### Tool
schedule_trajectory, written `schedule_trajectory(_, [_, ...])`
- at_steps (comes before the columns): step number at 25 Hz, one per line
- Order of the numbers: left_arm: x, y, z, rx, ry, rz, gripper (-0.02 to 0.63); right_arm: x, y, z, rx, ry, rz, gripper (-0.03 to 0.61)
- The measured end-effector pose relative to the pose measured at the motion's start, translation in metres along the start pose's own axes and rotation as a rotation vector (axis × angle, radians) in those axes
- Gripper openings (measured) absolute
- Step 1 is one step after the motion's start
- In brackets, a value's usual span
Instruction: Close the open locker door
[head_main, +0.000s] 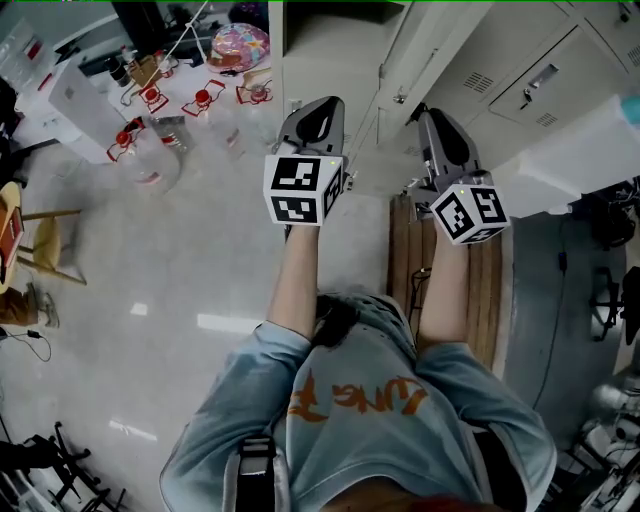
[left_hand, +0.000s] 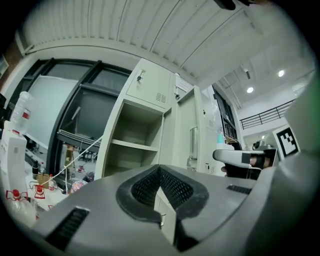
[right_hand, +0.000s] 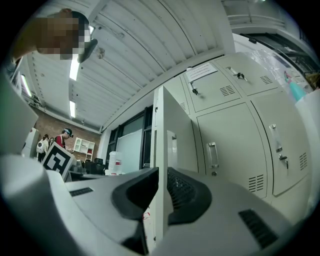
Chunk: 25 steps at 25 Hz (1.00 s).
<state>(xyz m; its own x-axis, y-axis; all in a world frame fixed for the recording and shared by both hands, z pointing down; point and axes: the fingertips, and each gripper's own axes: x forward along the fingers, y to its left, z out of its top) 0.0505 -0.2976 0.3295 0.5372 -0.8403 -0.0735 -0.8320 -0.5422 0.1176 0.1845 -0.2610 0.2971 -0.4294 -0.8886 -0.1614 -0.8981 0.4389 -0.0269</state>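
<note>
The bank of pale grey metal lockers (right_hand: 235, 145) rises behind the tall grey metal door (right_hand: 161, 125). The door stands swung out toward the person, long axis upright, and shows edge-on in the right gripper view. The bare shelved compartment (left_hand: 132, 145) it should cover lies to the door's left. The right gripper (right_hand: 160, 172) looks the nearer to the door. Its jaws stand a narrow way apart and empty, with the door's free edge straight ahead, in line with the gap. The left gripper (left_hand: 160, 169), off the door's left side and facing the compartment, has its pads drawn together at the tips on nothing. Closing probably calls for a leftward push on the door's right face.
</note>
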Motion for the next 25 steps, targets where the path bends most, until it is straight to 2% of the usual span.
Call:
schedule_trajectory(5, [0.008, 0.002, -0.001, 0.004, 0.002, -0.011, 0.018, 0.008, -0.006, 0.004, 0.007, -0.023, -0.006, 0.05])
schedule_trajectory(12, [0.011, 0.016, 0.001, 0.009, -0.001, 0.009, 0.018, 0.024, -0.005, 0.008, 0.061, -0.052, 0.037, 0.081])
schedule_trajectory(19, [0.016, 0.026, 0.004, 0.005, -0.006, 0.016, 0.018, 0.037, 0.007, 0.007, 0.053, -0.033, 0.092, 0.119])
schedule_trajectory(25, [0.022, 0.031, 0.003, 0.004, -0.006, 0.016, 0.018, 0.051, 0.017, 0.006, 0.002, -0.016, 0.119, 0.125])
